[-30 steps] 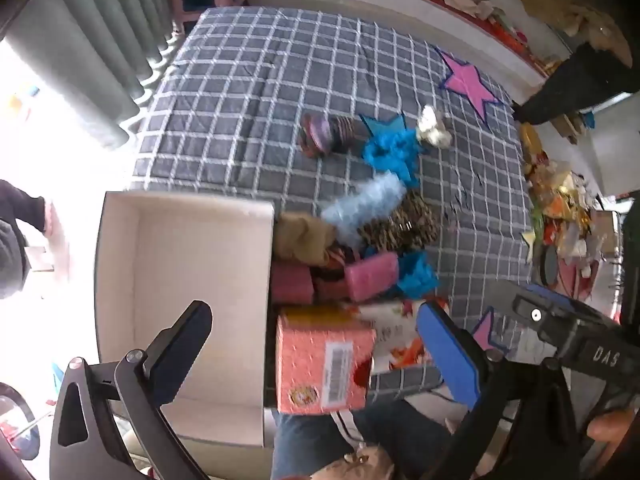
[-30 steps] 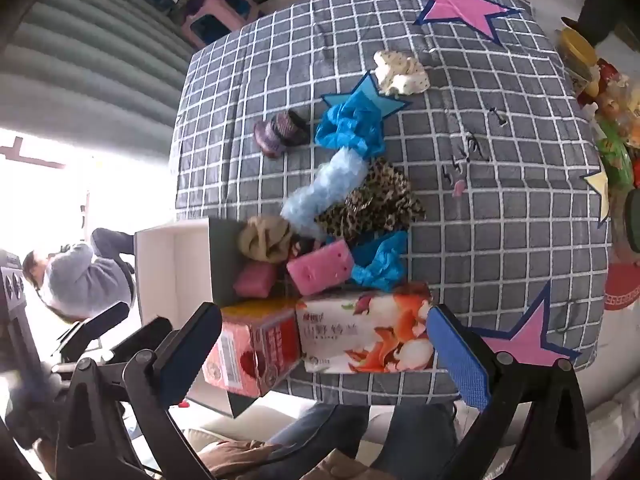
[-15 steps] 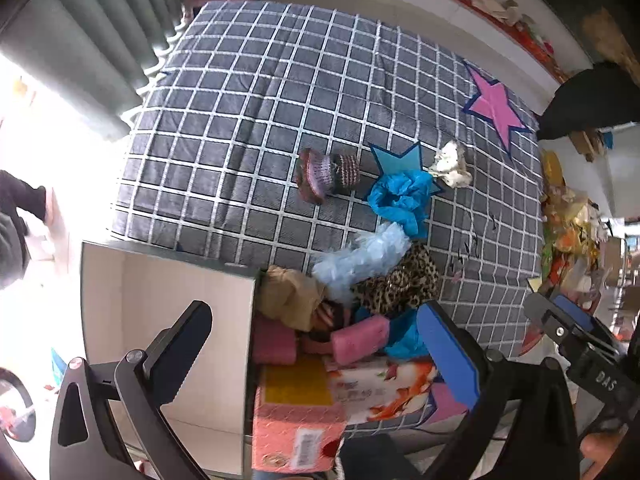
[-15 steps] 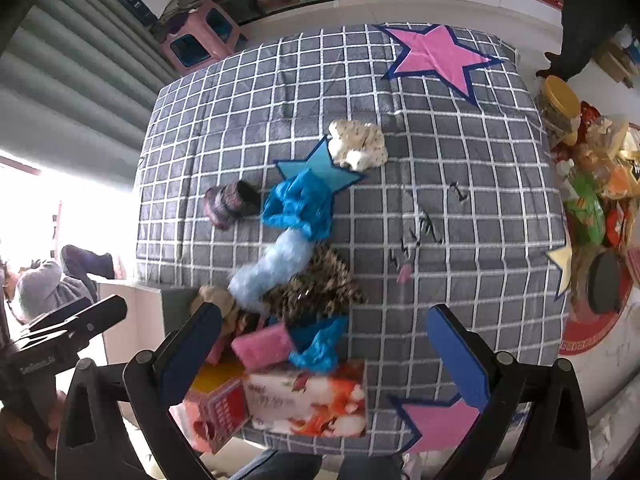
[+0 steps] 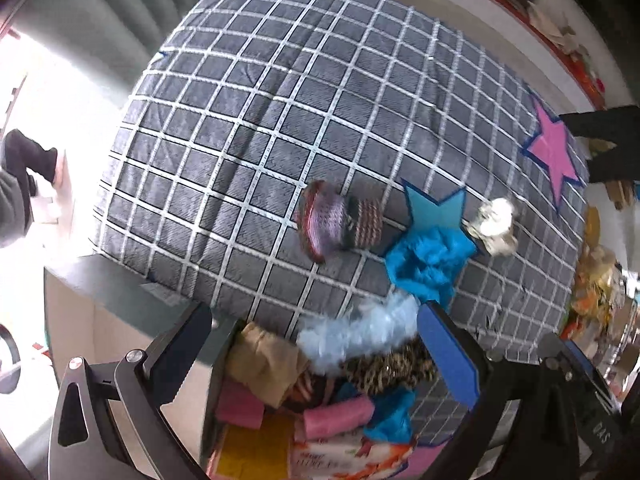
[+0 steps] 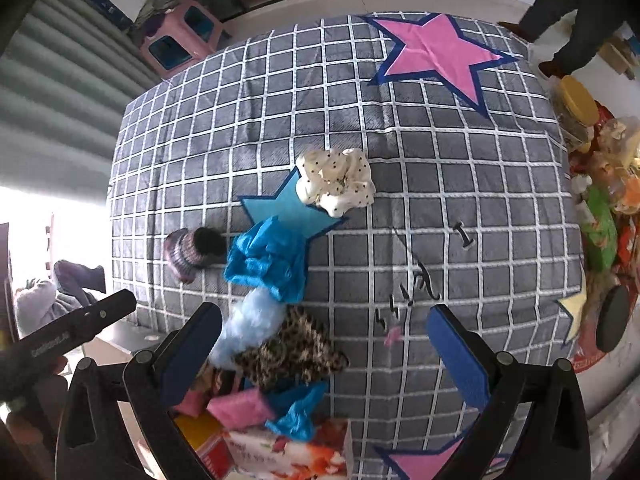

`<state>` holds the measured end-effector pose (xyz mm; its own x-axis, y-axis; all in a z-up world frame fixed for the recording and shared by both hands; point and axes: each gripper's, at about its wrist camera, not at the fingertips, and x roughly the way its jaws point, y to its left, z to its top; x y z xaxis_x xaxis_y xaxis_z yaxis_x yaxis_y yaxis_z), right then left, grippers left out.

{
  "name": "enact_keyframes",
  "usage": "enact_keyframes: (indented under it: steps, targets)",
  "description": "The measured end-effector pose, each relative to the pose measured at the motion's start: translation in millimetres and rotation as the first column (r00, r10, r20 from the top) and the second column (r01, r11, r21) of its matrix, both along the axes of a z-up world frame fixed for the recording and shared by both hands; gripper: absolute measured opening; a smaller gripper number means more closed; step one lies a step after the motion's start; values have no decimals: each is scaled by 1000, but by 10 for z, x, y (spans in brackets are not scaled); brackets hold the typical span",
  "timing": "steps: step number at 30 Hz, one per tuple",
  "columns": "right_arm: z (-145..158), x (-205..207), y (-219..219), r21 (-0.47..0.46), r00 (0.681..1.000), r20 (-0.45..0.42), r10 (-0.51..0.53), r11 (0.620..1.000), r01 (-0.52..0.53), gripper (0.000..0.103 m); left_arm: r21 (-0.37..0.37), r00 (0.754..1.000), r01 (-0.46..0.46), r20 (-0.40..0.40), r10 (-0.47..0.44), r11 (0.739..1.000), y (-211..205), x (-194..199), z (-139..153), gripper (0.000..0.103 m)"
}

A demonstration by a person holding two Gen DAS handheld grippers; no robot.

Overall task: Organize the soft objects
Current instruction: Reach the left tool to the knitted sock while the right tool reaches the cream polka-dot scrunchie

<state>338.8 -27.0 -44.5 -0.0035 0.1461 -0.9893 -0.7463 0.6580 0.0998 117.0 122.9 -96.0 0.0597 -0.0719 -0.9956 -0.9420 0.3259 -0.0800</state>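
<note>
Two pink pouches (image 6: 238,407) (two blue cloths (image 6: 266,264))

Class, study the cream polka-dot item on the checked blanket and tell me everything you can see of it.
The cream polka-dot item is a scrunched bundle of soft-looking fabric, off-white with small dark dots, gathered into ruffled folds. It lies loose on the grey checked blanket, its lower left edge overlapping a point of the blue star patch. Nothing grips it; both grippers are well short of it.
</note>
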Motion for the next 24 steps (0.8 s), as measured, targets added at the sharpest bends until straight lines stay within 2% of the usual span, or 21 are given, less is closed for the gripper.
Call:
enact_keyframes:
  steps: [3,9,14,18,24]
  targets:
    - [-159,100,80,-11,1000,-2,-2,1000,2,103,-10,1000,-14,-23,14,1000,70,59,-190,103]
    - [-429,278,174,-17,999,-16,-37,999,37,103,21,997,-35,-65,36,999,195,127,-448,103]
    - [-594,348,270,-16,999,-26,-32,999,32,103,38,996,-85,-38,86,996,301,155,-583,103]
    - [-658,379,366,22,1000,-15,-22,1000,23,103,49,995,-82,-43,85,995,364,227,-729,103]
    - [-807,410,473,10,1000,11,-7,1000,7,103,61,995,-84,-43,87,995,446,321,-882,103]
